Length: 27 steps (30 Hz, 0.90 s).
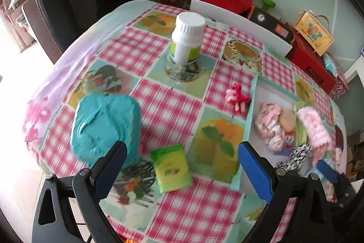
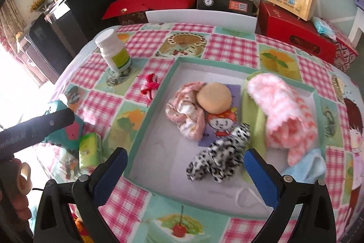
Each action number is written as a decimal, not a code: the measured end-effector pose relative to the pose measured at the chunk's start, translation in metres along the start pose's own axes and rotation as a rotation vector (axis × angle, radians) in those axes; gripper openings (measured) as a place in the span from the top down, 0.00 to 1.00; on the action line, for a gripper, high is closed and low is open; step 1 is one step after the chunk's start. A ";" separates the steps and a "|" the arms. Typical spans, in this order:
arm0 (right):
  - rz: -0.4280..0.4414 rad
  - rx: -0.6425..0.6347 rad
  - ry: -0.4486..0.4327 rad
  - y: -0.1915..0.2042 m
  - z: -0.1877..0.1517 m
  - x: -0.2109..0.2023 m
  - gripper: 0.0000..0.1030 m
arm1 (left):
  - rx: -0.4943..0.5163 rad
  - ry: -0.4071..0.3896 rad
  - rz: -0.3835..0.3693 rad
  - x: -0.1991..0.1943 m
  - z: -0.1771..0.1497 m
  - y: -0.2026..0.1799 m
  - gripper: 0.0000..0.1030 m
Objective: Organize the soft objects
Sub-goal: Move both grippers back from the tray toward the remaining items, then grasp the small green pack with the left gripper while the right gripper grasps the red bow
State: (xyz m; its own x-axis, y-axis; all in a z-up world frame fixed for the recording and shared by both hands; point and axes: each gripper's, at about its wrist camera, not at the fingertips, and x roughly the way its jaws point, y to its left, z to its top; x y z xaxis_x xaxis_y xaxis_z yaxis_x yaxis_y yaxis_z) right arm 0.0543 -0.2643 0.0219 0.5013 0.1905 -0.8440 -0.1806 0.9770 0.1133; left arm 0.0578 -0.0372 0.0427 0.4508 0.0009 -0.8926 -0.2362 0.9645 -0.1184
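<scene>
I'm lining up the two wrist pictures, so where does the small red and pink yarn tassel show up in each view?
Left wrist view: the small red and pink yarn tassel lies right of centre on the checked cloth, just outside the left wall of the shallow teal-rimmed tray.
Right wrist view: the tassel lies left of centre, again just outside the tray.
Shared landmark: the white plastic bottle with the green label, beyond and left of the tassel in both.

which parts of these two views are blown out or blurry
Left wrist view: daylight washes out the left edge, bleaching the tablecloth there, and the teal pack is smeared by motion blur. Right wrist view: the same glare whitens the left side behind the left gripper, while the tray and leopard-print cloth look sharp. Both bend straight edges near the rim.
</scene>
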 end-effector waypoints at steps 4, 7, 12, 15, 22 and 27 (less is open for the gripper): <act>-0.005 0.007 0.005 -0.003 -0.005 -0.006 0.00 | 0.001 0.004 0.026 0.003 -0.012 0.004 0.05; -0.004 -0.003 0.014 -0.001 -0.008 -0.007 0.00 | -0.005 0.022 0.030 0.007 -0.020 0.007 0.05; -0.011 -0.025 0.021 0.003 -0.011 -0.006 0.00 | 0.008 0.040 0.015 0.009 -0.031 0.004 0.06; -0.010 -0.029 0.020 0.004 -0.011 -0.007 0.00 | 0.001 0.058 0.010 0.016 -0.036 0.004 0.08; -0.006 -0.056 0.032 0.008 -0.007 0.000 0.00 | -0.034 0.088 0.018 0.037 -0.040 0.010 0.11; 0.002 -0.067 0.033 0.010 -0.001 0.005 0.00 | -0.052 0.123 0.021 0.054 -0.042 0.014 0.33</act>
State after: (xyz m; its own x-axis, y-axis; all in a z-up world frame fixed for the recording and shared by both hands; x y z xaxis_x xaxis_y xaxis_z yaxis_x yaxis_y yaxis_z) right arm 0.0539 -0.2538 0.0182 0.4729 0.1886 -0.8607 -0.2386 0.9677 0.0810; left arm 0.0429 -0.0342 -0.0253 0.3367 -0.0143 -0.9415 -0.2908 0.9494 -0.1184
